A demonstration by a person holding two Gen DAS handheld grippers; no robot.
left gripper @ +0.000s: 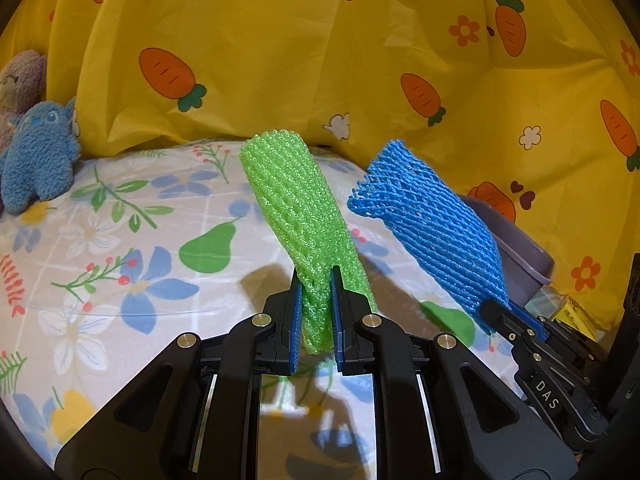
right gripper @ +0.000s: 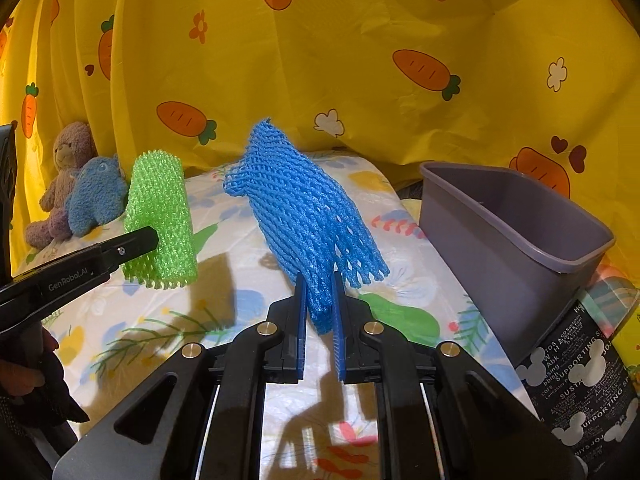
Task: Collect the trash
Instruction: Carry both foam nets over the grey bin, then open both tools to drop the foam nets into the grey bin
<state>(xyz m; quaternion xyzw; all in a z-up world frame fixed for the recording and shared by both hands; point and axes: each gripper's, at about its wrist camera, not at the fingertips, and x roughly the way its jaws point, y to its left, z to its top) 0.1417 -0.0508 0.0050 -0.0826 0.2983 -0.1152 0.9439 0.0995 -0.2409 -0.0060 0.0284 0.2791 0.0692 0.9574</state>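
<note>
Carrot-print yellow curtain behind, floral sheet underneath. My left gripper is clamped on the lower end of a green net, which stands up tilted off the sheet. My right gripper is pinching a blue net the same way, held up in the air just beside the green one. A grey bin sits to my right, near the blue net. Two plushies lean against the curtain, far left.
</note>
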